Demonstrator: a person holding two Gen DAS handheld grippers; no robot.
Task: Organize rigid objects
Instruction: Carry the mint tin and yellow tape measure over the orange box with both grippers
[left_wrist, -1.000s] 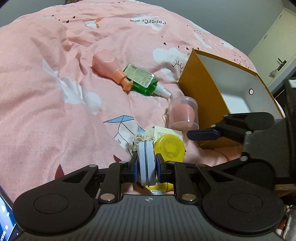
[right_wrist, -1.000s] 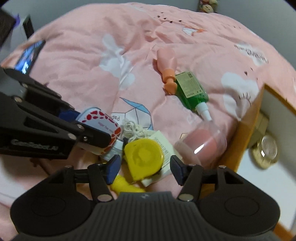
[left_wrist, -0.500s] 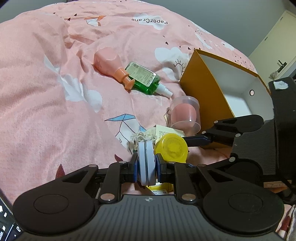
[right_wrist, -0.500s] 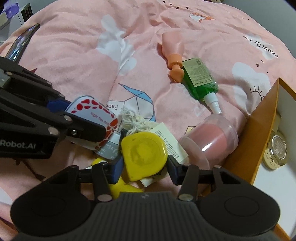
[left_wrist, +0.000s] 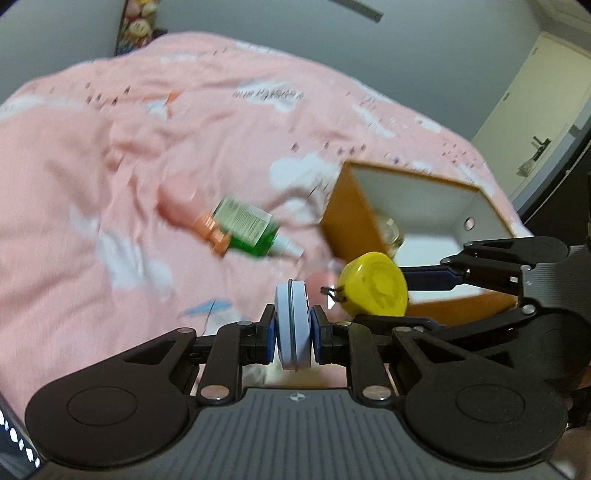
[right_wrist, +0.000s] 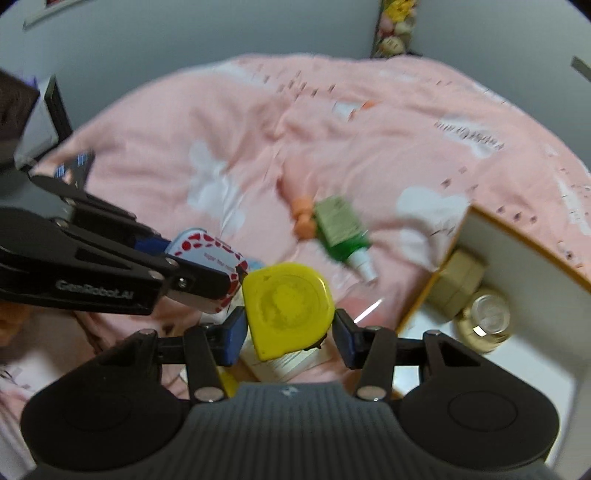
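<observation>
My left gripper (left_wrist: 293, 332) is shut on a flat white tin (left_wrist: 291, 325), held on edge above the pink bedspread; its red-patterned lid (right_wrist: 210, 258) faces the right wrist view. My right gripper (right_wrist: 290, 332) is shut on a yellow tape measure (right_wrist: 288, 308), lifted off the bed, which also shows at the right of the left wrist view as the yellow tape measure (left_wrist: 375, 284). An open orange cardboard box (left_wrist: 347, 221) with a white inside lies to the right, holding a round gold jar (right_wrist: 485, 317) and a beige block (right_wrist: 456, 284).
A green bottle (left_wrist: 251, 232) and a pink bottle with an orange cap (left_wrist: 207, 229) lie side by side on the bedspread. A paper slip (right_wrist: 288, 363) and a yellow item (right_wrist: 227, 380) lie under the right gripper. A phone edge (left_wrist: 14, 439) is at lower left.
Both grippers have risen from the bed. The right gripper closed on the yellow tape measure and lifted it. The left gripper keeps its hold on the tin.
</observation>
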